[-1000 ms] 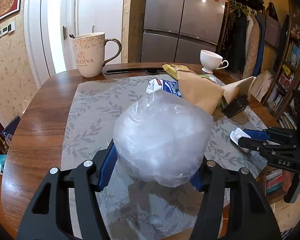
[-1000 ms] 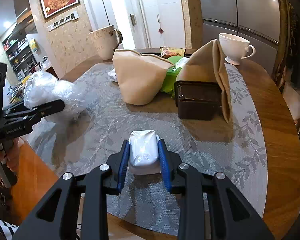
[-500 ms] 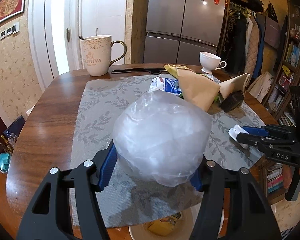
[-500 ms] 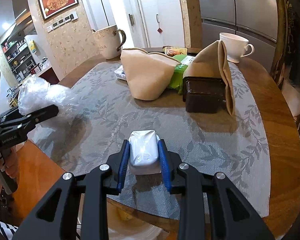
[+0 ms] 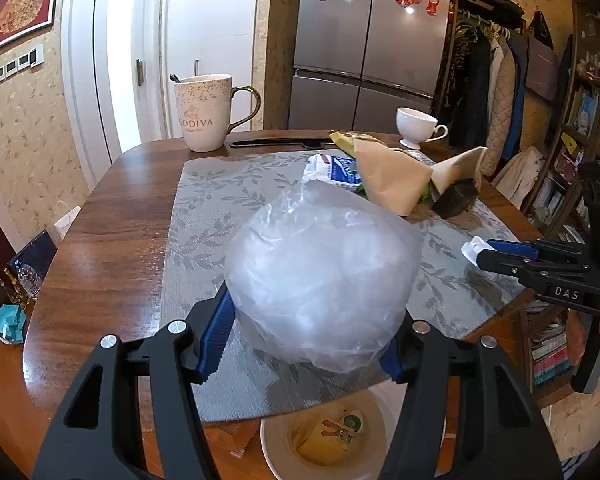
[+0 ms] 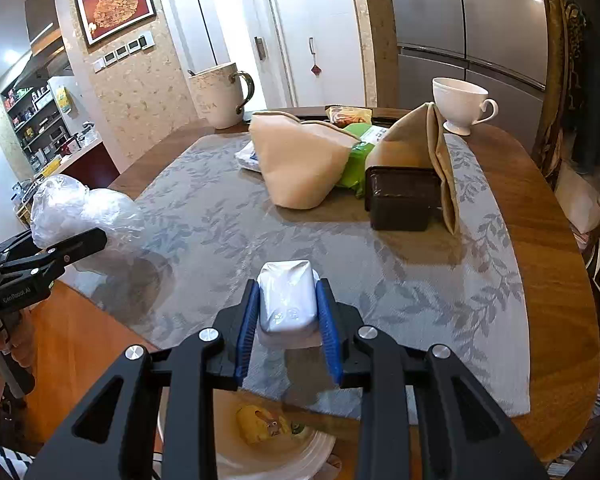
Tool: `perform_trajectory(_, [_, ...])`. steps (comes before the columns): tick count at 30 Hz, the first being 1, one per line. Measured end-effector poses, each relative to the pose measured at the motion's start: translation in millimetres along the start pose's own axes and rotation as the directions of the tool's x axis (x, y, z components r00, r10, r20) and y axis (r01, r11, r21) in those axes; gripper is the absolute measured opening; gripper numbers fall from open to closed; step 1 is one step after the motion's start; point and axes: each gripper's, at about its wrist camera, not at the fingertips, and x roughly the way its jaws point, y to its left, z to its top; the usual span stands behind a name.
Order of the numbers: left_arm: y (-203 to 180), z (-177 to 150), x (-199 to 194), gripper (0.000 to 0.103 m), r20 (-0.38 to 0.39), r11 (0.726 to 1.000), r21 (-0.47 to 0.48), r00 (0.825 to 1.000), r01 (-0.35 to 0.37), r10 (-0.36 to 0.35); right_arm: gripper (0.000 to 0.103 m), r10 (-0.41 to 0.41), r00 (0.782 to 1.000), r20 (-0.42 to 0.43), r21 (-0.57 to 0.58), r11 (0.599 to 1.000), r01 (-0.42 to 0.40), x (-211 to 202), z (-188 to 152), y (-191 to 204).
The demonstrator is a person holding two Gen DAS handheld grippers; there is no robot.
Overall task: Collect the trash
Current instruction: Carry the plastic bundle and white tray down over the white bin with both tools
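Jaws of both grippers grip trash above the bin (image 5: 276,452): left a crumpled plastic bag (image 5: 320,272), right a silver packet (image 6: 286,300).

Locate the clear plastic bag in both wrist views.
Left wrist: clear plastic bag fills centre frame, clamped in the left tool.
Right wrist: same bag at far left edge, above the table's near edge.
Shared landmark: Godiva mug, at the table's far edge in both views.
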Motion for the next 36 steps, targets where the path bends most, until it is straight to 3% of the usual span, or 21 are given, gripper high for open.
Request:
perform_trajectory(16, [-24.4, -42.9, -37.4, 0.061, -0.072, 0.995, 0.051, 0.994, 0.088, -0.085, 0.029, 0.042, 0.999, -0.018, -0.046, 0.998, -0.042, -40.0, -33.5, 36.0])
perform_trajectory(25, [-30.3, -68.4, -36.7, 0.061, -0.149, 0.991, 0.063, 0.983, 0.118, -0.108, 0.029, 0.063, 0.993, -0.100, -0.033, 0.997, -0.066, -30.6, -61.2, 46.6])
perform_trajectory(36, [-28.0, -96.6, -9.1, 0.061, -0.243, 0.991, 0.065, 0.965, 0.120, -0.101, 0.029, 0.061, 0.980, -0.188, 0.005, 0.998, -0.061, -1.1, -87.1, 44.1])
